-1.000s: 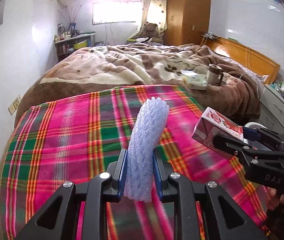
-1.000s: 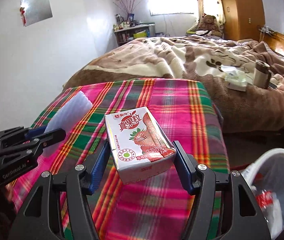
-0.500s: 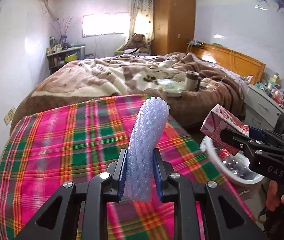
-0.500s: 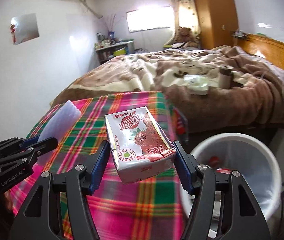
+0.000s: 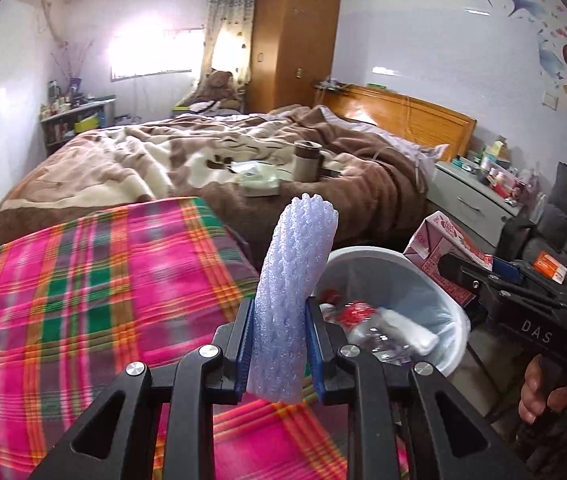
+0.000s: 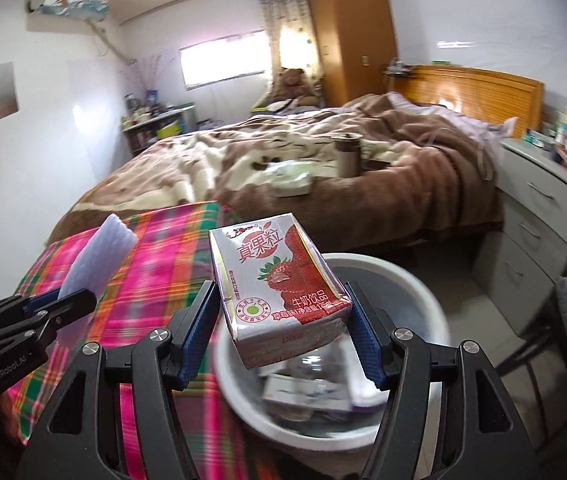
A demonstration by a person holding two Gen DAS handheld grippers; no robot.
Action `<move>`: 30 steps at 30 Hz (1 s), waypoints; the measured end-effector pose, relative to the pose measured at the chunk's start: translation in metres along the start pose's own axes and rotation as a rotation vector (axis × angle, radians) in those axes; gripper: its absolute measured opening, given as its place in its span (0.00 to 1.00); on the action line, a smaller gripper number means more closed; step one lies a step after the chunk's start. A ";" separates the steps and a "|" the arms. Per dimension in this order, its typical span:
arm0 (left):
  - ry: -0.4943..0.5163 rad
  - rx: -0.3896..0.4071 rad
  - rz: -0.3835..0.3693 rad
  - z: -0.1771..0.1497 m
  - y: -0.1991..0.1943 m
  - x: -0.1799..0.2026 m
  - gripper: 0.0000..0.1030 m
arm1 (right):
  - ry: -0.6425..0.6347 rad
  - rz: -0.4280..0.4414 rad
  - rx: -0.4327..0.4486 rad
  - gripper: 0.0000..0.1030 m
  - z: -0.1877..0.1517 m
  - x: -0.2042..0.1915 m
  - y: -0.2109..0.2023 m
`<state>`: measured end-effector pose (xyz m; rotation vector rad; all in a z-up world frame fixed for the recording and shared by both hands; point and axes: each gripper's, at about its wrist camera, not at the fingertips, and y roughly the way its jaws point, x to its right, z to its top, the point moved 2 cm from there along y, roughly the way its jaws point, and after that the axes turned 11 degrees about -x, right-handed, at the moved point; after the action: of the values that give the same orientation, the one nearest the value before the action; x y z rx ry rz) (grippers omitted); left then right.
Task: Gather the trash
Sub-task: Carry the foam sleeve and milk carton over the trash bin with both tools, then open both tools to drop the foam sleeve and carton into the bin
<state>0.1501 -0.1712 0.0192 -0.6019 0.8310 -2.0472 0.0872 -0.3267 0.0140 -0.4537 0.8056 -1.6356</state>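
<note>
Right gripper (image 6: 283, 332) is clamping a strawberry milk carton (image 6: 279, 284), jaws closed onto its 2 sides, carton tilting up and away with its long axis running forward along the fingers. It is hanging directly over the white trash bin (image 6: 423, 292), so the bin mouth lies straight below the carton; a release looks like the only thing left for this arm. Left gripper (image 5: 279, 344) is pinching a foam net sleeve (image 5: 291, 292) at its lower end, jaws closed tight on it, sleeve standing near upright. It is sitting beside the bin on the plaid table (image 5: 83, 300) side, not yet over the bin rim (image 5: 455, 308), so the right arm is the nearer one.

Left wrist view is showing bin contents, a clear bottle and wrappers, plus the person's hand (image 5: 543, 392) on the right gripper's grip. Right wrist view is blurring the contents but showing carton over the opening.
</note>
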 end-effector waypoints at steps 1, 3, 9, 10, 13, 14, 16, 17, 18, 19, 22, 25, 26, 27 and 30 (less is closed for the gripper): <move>0.006 -0.002 -0.006 0.001 0.003 0.006 0.24 | 0.008 -0.004 -0.001 0.62 0.000 0.004 -0.001; 0.014 -0.005 -0.016 0.003 0.008 0.018 0.24 | 0.019 -0.019 -0.005 0.62 -0.002 0.014 -0.001; 0.038 -0.043 -0.042 0.008 0.032 0.045 0.24 | 0.060 -0.053 -0.032 0.62 -0.007 0.041 0.005; 0.041 -0.046 -0.046 0.008 0.036 0.048 0.24 | 0.066 -0.054 -0.037 0.62 -0.007 0.045 0.007; 0.045 -0.075 -0.054 0.008 0.051 0.059 0.24 | 0.087 -0.049 -0.055 0.62 -0.009 0.056 0.013; 0.045 -0.084 -0.053 0.008 0.055 0.060 0.24 | 0.089 -0.049 -0.061 0.62 -0.009 0.058 0.015; 0.048 -0.096 -0.050 0.007 0.062 0.064 0.24 | 0.089 -0.055 -0.075 0.62 -0.010 0.063 0.020; 0.052 -0.096 -0.045 0.007 0.065 0.067 0.24 | 0.087 -0.055 -0.083 0.62 -0.010 0.065 0.024; 0.051 -0.099 -0.042 0.008 0.068 0.068 0.24 | 0.086 -0.058 -0.092 0.62 -0.011 0.067 0.026; 0.047 -0.104 -0.043 0.009 0.071 0.069 0.24 | 0.084 -0.059 -0.098 0.62 -0.012 0.070 0.028; 0.060 -0.113 -0.030 0.011 0.081 0.074 0.24 | 0.077 -0.064 -0.124 0.63 -0.012 0.073 0.037; 0.058 -0.128 -0.042 0.014 0.090 0.079 0.24 | 0.068 -0.063 -0.141 0.63 -0.013 0.075 0.044; 0.054 -0.135 -0.050 0.015 0.094 0.080 0.24 | 0.066 -0.059 -0.149 0.63 -0.013 0.076 0.047; 0.055 -0.140 -0.045 0.015 0.097 0.081 0.24 | 0.066 -0.061 -0.158 0.63 -0.013 0.077 0.049; 0.057 -0.152 -0.027 0.013 0.103 0.081 0.27 | 0.062 -0.068 -0.181 0.63 -0.016 0.078 0.053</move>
<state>0.1679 -0.2889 -0.0384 -0.6444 1.0239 -2.0462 0.0954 -0.4012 -0.0449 -0.5654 0.9991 -1.6528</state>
